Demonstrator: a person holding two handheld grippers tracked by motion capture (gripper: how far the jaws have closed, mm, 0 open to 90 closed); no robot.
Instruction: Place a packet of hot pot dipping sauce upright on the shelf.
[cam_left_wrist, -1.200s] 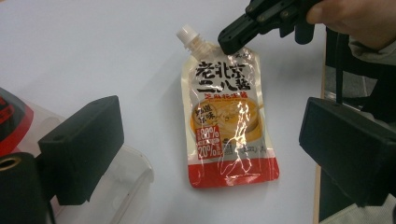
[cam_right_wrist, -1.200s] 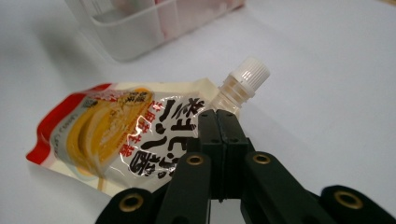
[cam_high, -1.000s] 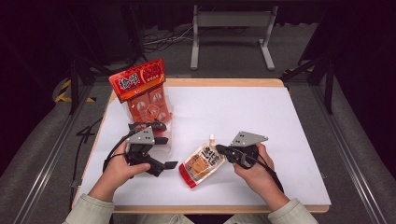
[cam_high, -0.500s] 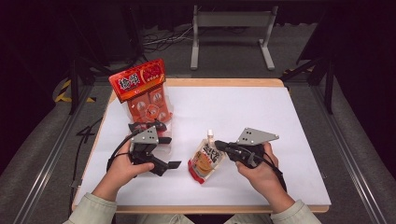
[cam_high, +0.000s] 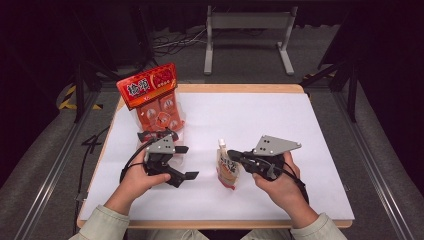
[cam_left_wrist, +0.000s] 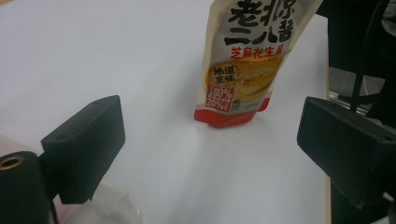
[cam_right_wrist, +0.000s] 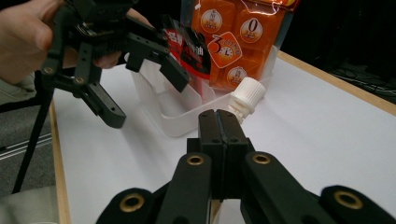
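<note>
A cream and red spouted pouch (cam_high: 227, 171) with a white cap (cam_right_wrist: 247, 95) stands upright near the table's middle front. My right gripper (cam_high: 235, 157) is shut on it just below the cap, jaws pressed together in the right gripper view (cam_right_wrist: 224, 126). In the left gripper view the pouch (cam_left_wrist: 238, 65) faces me, its red base at or just above the white surface; I cannot tell which. My left gripper (cam_high: 186, 162) is open to the pouch's left with nothing between its fingers (cam_left_wrist: 88, 140). It hovers in front of a clear plastic tub (cam_right_wrist: 173, 112).
An orange snack bag with a red header (cam_high: 150, 95) stands in the tub at the back left, with a red and black packet (cam_right_wrist: 189, 46) beside it. The white tabletop (cam_high: 280, 115) has a wooden rim. Dark floor and a metal stand lie beyond.
The pouch lay tilted on the table; my right gripper has lifted it upright by its neck and risen a little. My left gripper has barely moved.
</note>
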